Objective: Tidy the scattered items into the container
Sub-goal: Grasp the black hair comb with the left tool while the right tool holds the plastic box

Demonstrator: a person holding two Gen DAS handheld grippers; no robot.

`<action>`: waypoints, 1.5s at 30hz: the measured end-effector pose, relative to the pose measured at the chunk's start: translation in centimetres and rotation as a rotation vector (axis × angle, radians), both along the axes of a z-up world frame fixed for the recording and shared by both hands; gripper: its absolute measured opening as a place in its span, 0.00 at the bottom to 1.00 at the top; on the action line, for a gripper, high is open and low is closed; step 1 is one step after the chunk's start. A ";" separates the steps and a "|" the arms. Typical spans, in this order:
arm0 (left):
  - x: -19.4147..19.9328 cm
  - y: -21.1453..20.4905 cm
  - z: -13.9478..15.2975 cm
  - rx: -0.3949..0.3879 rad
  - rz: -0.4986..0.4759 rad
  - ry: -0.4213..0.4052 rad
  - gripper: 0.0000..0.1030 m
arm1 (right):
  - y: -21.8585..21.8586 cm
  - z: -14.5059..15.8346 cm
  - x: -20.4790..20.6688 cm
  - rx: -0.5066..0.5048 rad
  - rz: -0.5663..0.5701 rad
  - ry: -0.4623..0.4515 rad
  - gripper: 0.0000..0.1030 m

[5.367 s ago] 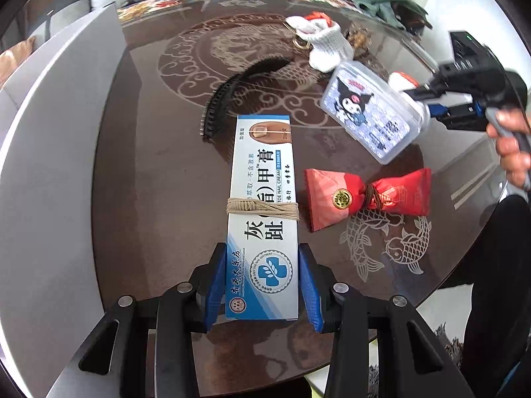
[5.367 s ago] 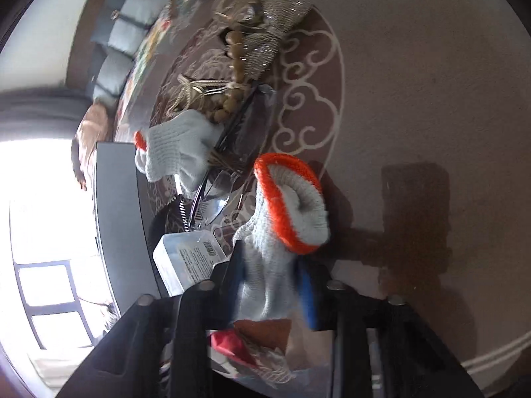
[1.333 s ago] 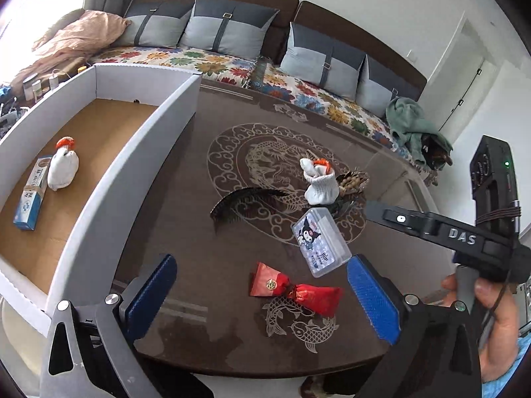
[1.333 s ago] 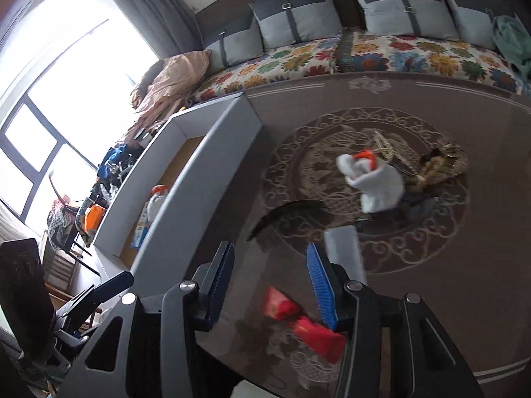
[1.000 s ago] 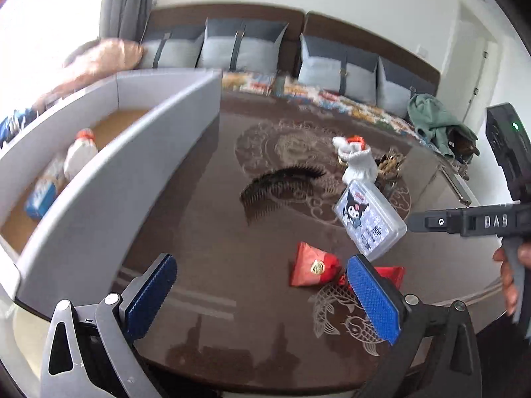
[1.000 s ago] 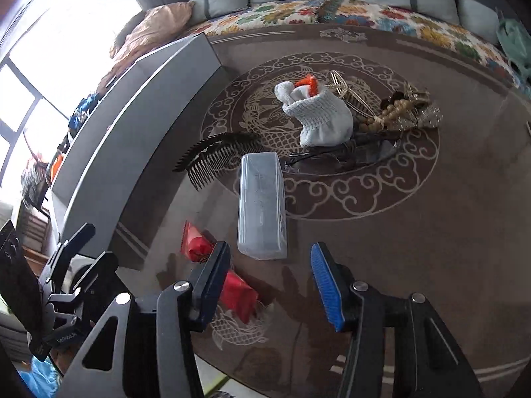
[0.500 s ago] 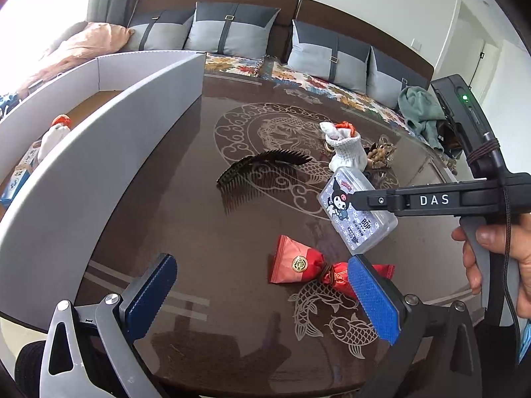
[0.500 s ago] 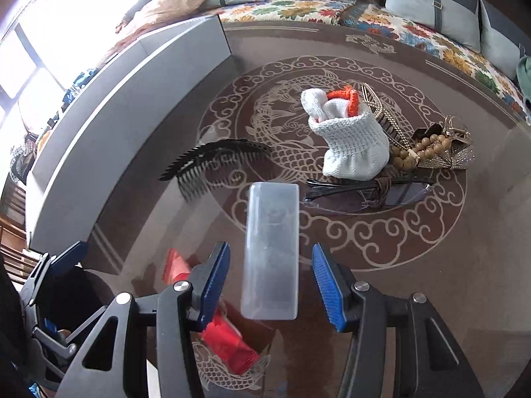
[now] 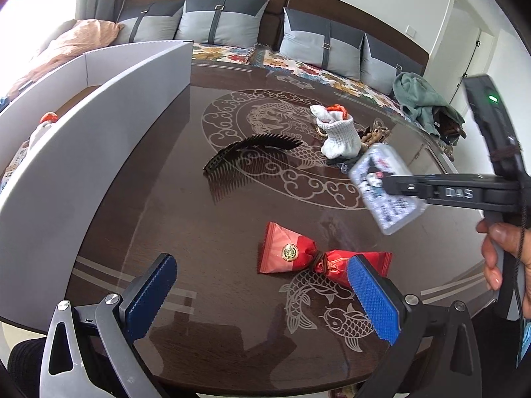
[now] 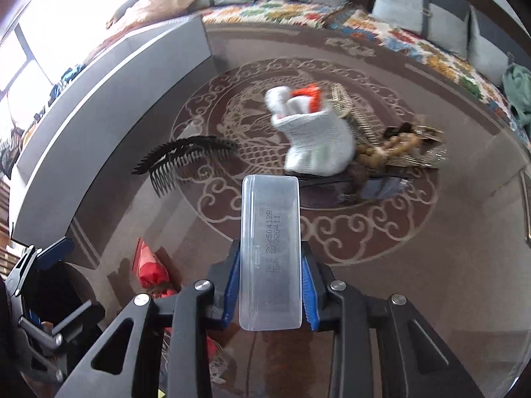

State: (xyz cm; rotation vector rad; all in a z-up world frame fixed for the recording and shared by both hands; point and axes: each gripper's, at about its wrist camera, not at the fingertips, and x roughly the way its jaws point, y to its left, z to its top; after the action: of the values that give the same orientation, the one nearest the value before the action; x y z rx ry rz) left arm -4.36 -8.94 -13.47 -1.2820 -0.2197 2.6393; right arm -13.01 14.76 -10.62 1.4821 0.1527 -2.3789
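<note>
R gripper (image 10: 270,285): fingers (image 10: 232,282) clamped on the long sides of the clear plastic case (image 10: 270,245), near its rear end. Case long axis runs straight fwd along the fingers; far end sticks out ahead, appears lifted off the worktop (image 10: 415,265).

Container (image 10: 109,126) lies fwd-left of R fingers, wall side-on; carry must swing left and over the wall.

L gripper (image 9: 262,298): fingers wide apart, empty. Red candy pouch (image 9: 298,258) just ahead, nearer the R-side finger, long axis crosswise; L hand nearer it.
</note>
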 end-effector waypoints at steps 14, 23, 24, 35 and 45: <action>-6.4 1.9 3.4 -0.205 -0.230 -0.032 1.00 | 9.7 1.6 10.9 -0.240 -0.151 0.292 0.31; -13.7 5.5 2.1 -0.534 -0.449 -0.125 1.00 | 11.2 0.9 10.7 -0.344 -0.167 0.265 0.31; -14.3 5.9 1.7 -0.539 -0.472 -0.143 1.00 | 11.3 0.8 10.6 -0.355 -0.168 0.261 0.31; -18.2 8.7 -1.7 -0.525 -0.528 -0.207 0.91 | 12.4 0.0 10.1 -0.451 -0.181 0.223 0.32; -20.0 7.1 -2.8 -0.433 -0.465 -0.302 0.13 | 12.9 -0.5 9.9 -0.499 -0.192 0.198 0.32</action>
State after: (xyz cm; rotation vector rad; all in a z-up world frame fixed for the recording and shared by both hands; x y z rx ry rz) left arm -24.33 -1.88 -16.28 -1.6189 0.5710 2.1511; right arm -3.12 27.68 -11.13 1.0661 -0.5223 -2.4601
